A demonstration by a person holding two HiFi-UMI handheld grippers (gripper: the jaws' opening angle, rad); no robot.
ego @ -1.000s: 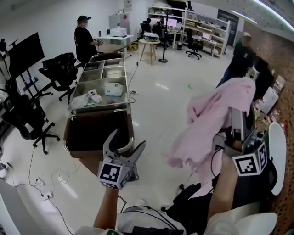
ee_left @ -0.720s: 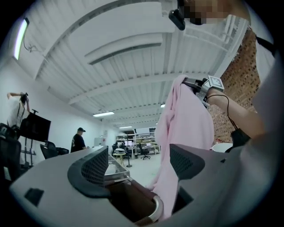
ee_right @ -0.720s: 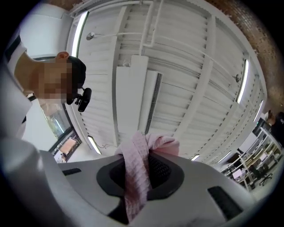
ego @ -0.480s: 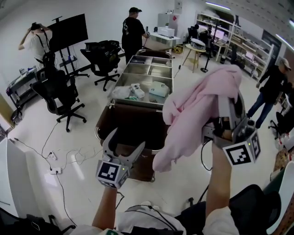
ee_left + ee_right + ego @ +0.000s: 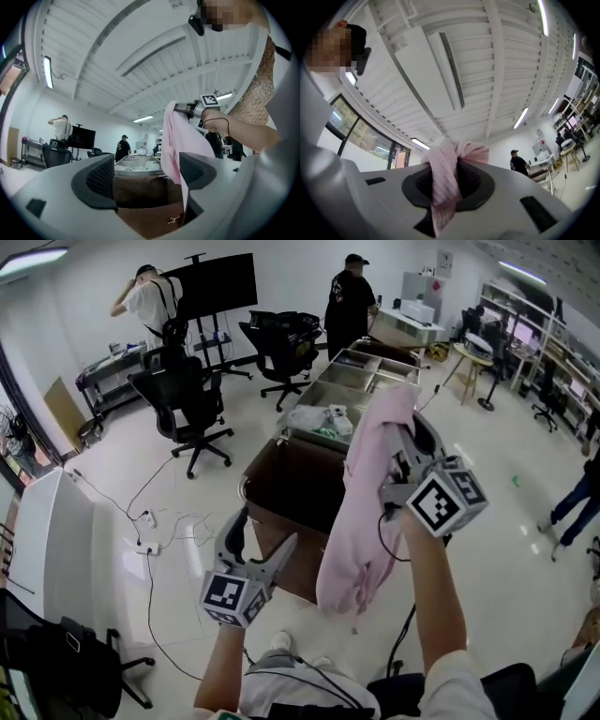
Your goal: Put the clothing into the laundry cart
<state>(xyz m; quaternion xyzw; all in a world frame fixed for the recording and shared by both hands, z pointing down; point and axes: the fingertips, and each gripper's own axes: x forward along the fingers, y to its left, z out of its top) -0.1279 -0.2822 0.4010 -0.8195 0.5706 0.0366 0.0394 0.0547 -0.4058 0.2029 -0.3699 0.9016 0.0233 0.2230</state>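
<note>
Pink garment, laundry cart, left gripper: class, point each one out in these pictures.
pink garment (image 5: 361, 512), head view, hanging middle part
laundry cart (image 5: 291, 479), head view, bare dark lining
left gripper (image 5: 263, 531), head view, between its fingertips

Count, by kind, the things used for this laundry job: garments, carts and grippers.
pink cloth garment: 1
brown fabric laundry cart: 1
grey two-jaw grippers (left gripper, right gripper): 2
Total: 4

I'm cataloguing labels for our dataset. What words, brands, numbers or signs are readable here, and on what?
None is readable.
Laundry cart: a small pale mark on its front, too small to read.
The left gripper and right gripper: square marker patterns only, no letters.
</note>
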